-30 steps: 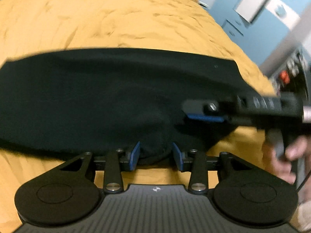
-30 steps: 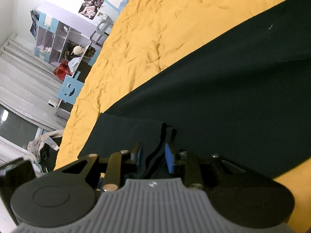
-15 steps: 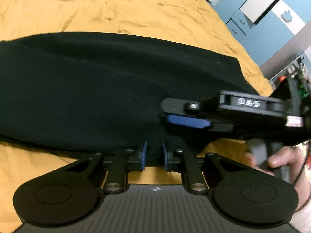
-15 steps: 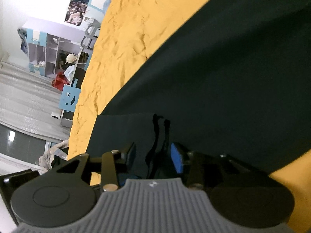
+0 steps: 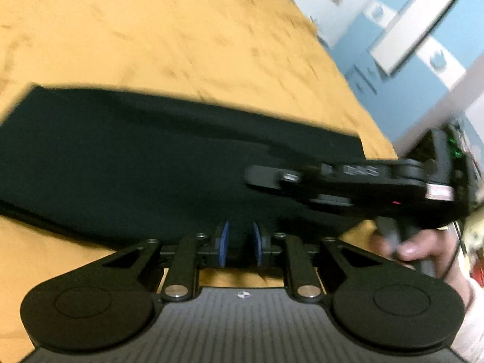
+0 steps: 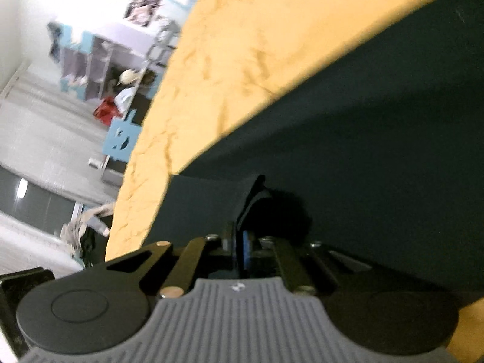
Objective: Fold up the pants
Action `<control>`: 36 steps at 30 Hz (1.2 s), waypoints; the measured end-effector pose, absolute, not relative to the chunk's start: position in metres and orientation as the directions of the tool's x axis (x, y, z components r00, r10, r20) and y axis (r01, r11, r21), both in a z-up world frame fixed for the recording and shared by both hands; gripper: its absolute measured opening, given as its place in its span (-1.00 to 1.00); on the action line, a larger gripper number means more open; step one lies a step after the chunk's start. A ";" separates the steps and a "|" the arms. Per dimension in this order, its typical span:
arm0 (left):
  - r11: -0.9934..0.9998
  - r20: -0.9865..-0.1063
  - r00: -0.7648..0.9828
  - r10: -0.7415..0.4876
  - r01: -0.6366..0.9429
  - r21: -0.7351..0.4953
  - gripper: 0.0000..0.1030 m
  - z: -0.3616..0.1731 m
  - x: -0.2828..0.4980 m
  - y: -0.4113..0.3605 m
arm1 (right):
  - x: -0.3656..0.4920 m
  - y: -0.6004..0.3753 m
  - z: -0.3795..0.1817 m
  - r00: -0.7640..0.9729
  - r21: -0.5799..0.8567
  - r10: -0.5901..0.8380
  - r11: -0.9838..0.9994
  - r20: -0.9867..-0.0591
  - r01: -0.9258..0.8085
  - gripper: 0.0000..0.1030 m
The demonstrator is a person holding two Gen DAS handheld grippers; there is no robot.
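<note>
A bed covered with a crumpled yellow spread fills both views; blue and white cupboards are seen beyond its far corner in the left wrist view, and open shelving with clutter stands by a bright wall in the right wrist view. The pants, dark and matte, lie spread flat across the bed, reaching close to its near edge, with yellow spread bare beyond their far side. The left gripper is clamped on a bunch of the near edge of the cloth, a small gap remaining between its blue pads because of the fabric gathered there. The right gripper has just been closing and is now fully clenched on a raised pleat of the cloth at the end near the bed's edge; the pleat stands up in a ridge just ahead of the jaws. In the left wrist view the right gripper is seen from the side, close by, with the person's hand on its handle. Both frames are motion-blurred. The fabric is judged light, soft and limp, without stiffness of its own, so it should drape and sag between the two holds. Hold is best taken at the edge or hem, through all layers, with the two grips kept apart to keep the fold line taut.
</note>
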State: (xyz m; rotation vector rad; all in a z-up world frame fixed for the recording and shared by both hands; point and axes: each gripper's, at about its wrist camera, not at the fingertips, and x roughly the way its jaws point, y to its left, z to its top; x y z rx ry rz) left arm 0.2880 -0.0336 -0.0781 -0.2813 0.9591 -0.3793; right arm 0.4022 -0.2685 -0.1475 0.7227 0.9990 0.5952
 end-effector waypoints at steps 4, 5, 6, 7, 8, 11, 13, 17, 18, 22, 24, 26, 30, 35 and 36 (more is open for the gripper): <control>0.928 -0.688 0.643 -0.336 0.100 -0.359 -0.62 -0.049 0.281 0.007 | 0.417 -0.278 -0.090 0.413 0.716 0.735 0.657 -0.538 -0.236 -1.00; 0.933 -0.681 0.662 -0.313 0.079 -0.352 -0.62 -0.043 0.279 0.017 | 0.422 -0.286 -0.077 0.404 0.712 0.740 0.655 -0.538 -0.251 -1.00; 0.937 -0.676 0.678 -0.289 0.057 -0.343 -0.62 -0.038 0.278 0.027 | 0.426 -0.293 -0.063 0.403 0.703 0.738 0.660 -0.541 -0.265 -1.00; 0.941 -0.673 0.688 -0.272 0.042 -0.337 -0.62 -0.035 0.278 0.034 | 0.431 -0.302 -0.048 0.406 0.689 0.732 0.670 -0.548 -0.277 -1.00; 0.943 -0.672 0.695 -0.258 0.029 -0.332 -0.62 -0.033 0.278 0.040 | 0.434 -0.311 -0.034 0.406 0.676 0.726 0.678 -0.555 -0.289 -1.00; 0.947 -0.670 0.708 -0.226 -0.001 -0.320 -0.62 -0.031 0.278 0.050 | 0.445 -0.342 0.000 0.407 0.649 0.707 0.701 -0.579 -0.295 -1.00; 0.952 -0.674 0.707 -0.213 -0.006 -0.307 -0.62 -0.035 0.282 0.051 | 0.451 -0.368 0.016 0.405 0.631 0.685 0.724 -0.606 -0.279 -1.00; 0.959 -0.693 0.691 -0.204 -0.002 -0.284 -0.62 -0.048 0.294 0.045 | 0.459 -0.412 0.022 0.416 0.573 0.608 0.789 -0.677 -0.221 -1.00; 0.960 -0.699 0.685 -0.204 0.000 -0.280 -0.62 -0.051 0.296 0.043 | 0.461 -0.423 0.019 0.417 0.564 0.591 0.801 -0.691 -0.201 -1.00; 0.964 -0.720 0.662 -0.208 0.014 -0.266 -0.62 -0.066 0.308 0.037 | 0.469 -0.471 -0.018 0.416 0.536 0.522 0.839 -0.745 -0.094 -1.00; 0.970 -0.737 0.645 -0.201 0.024 -0.244 -0.62 -0.075 0.315 0.030 | 0.473 -0.484 -0.042 0.415 0.540 0.506 0.840 -0.756 -0.040 -1.00; 0.974 -0.751 0.632 -0.190 0.027 -0.224 -0.62 -0.082 0.321 0.026 | 0.476 -0.485 -0.059 0.415 0.543 0.501 0.839 -0.759 -0.018 -1.00; 0.978 -0.761 0.624 -0.177 0.028 -0.205 -0.62 -0.087 0.325 0.024 | 0.481 -0.480 -0.069 0.419 0.515 0.480 0.857 -0.771 -0.034 -1.00; 0.972 -0.755 0.628 -0.186 0.006 -0.235 -0.62 -0.083 0.328 0.032 | 0.480 -0.480 -0.034 0.443 0.536 0.551 0.826 -0.707 -0.172 -1.00; 0.971 -0.756 0.626 -0.191 0.005 -0.241 -0.62 -0.083 0.328 0.034 | 0.483 -0.484 -0.035 0.441 0.512 0.525 0.844 -0.727 -0.161 -1.00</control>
